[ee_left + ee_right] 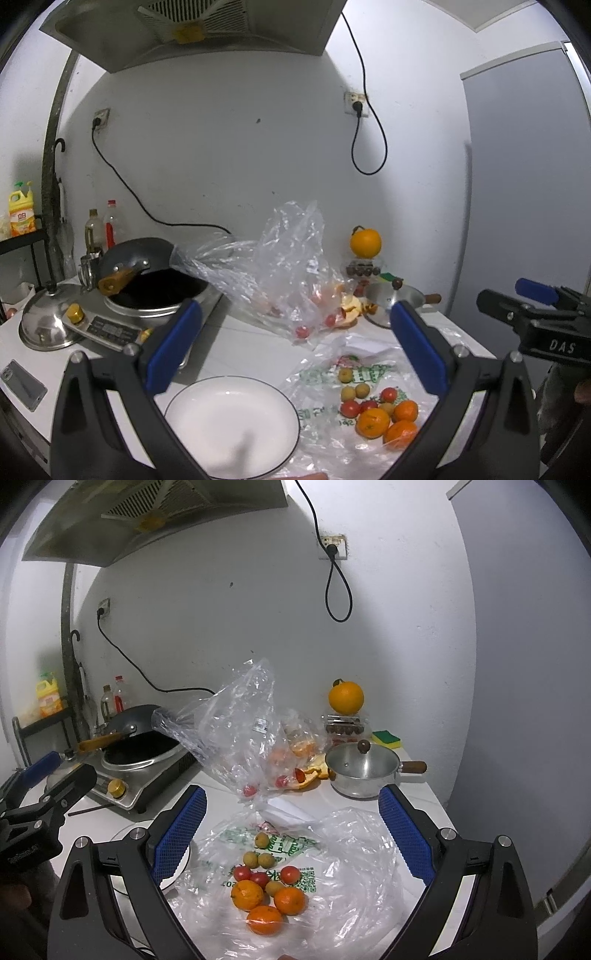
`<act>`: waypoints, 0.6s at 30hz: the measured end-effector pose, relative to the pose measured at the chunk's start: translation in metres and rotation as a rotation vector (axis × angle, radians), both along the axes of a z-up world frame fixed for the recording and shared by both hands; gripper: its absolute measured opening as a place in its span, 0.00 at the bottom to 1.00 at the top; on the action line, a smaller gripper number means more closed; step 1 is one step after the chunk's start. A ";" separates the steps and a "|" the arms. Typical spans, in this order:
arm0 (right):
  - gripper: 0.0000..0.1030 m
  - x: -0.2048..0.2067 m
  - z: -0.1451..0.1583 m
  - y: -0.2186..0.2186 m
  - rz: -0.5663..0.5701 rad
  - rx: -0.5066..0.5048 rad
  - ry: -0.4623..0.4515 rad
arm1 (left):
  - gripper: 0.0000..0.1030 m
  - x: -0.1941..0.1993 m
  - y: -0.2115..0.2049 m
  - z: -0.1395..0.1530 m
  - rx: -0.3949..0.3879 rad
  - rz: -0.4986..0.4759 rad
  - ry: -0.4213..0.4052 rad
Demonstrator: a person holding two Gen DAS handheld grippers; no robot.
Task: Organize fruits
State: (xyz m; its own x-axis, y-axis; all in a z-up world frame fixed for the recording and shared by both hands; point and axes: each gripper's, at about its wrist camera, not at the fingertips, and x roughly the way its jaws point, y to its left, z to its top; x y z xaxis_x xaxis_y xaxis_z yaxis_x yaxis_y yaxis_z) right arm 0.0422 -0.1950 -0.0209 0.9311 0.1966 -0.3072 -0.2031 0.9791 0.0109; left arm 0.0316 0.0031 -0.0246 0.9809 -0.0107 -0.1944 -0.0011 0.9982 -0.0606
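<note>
Three tangerines (264,902), red cherry tomatoes (258,876) and small yellow longans (255,856) lie loose on a flattened printed plastic bag (332,867); the pile also shows in the left wrist view (384,413). An empty white plate (231,424) with a dark rim sits left of the pile. My left gripper (295,343) is open and empty above the plate and bag. My right gripper (291,825) is open and empty above the fruit pile. A crumpled clear bag (240,738) behind holds more tomatoes and orange pieces.
An induction cooker with a black wok (147,291) and a steel lid (48,321) stand at the left. A steel saucepan (364,768), a green sponge (386,738), a box of dark fruit with a large orange (346,698) on top stand at the back right.
</note>
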 end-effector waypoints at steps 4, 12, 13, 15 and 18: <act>0.93 0.001 0.000 0.000 0.002 0.001 0.002 | 1.00 0.000 -0.001 -0.001 0.002 0.001 0.004; 0.93 0.002 -0.001 0.000 0.006 0.001 0.006 | 1.00 -0.002 0.001 -0.003 -0.004 -0.003 0.010; 0.93 0.001 -0.001 0.000 0.005 0.001 0.006 | 1.00 -0.003 0.001 -0.003 -0.004 -0.003 0.009; 0.93 0.001 -0.001 0.000 0.005 0.001 0.006 | 1.00 -0.004 0.001 -0.003 -0.005 -0.004 0.009; 0.93 0.002 -0.001 0.000 0.005 0.002 0.006 | 1.00 -0.004 0.001 -0.003 -0.006 -0.006 0.011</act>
State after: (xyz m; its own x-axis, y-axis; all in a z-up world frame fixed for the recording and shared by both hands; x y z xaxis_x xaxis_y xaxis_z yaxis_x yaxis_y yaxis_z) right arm 0.0438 -0.1952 -0.0216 0.9282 0.2022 -0.3124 -0.2082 0.9780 0.0144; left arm 0.0274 0.0042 -0.0278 0.9786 -0.0177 -0.2052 0.0042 0.9978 -0.0663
